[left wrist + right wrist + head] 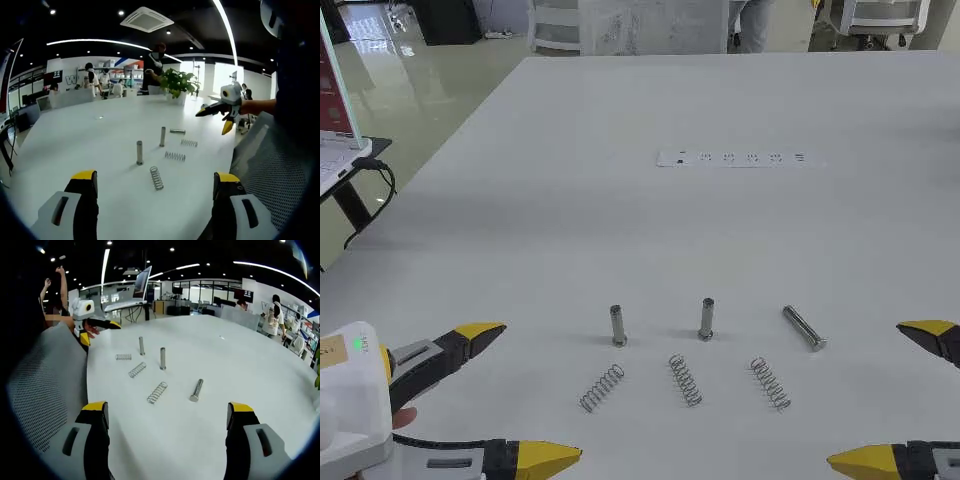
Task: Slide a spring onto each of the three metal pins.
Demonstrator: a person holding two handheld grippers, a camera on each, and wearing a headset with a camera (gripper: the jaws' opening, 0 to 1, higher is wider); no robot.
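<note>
In the head view I see a big white table [620,200] with three short shiny metal pins in a row. The left pin [617,326] and the middle pin [706,320] stand up, and the right pin [804,328] lies flat. Just in front of each pin, not touching it, lies a thin wire coil: the left spring [602,388], the middle spring [685,380] and the right spring [770,384]. My left gripper [525,395], black with yellow tips, is low on the left with its jaws spread wide. My right gripper [885,395] is low on the right, spread wide too. Both are apart from the pins and springs. Far back on the table lies a flat white power strip [735,158]. In the left gripper view, the two yellow-tipped jaws stand far apart at the bottom. The left spring [156,178] is nearest, the left pin [139,152] is just behind it, and the middle pin [162,136] and the flat right pin [177,131] are further off. The right gripper [220,110] is up in the air across the table, near a leafy green plant [177,82]. In the right gripper view, the jaws are wide apart as well. The right spring [157,392] and the flat right pin [196,390] are nearest, side by side. The left gripper [92,325] is far off, above a grey mesh chair [45,385].
</note>
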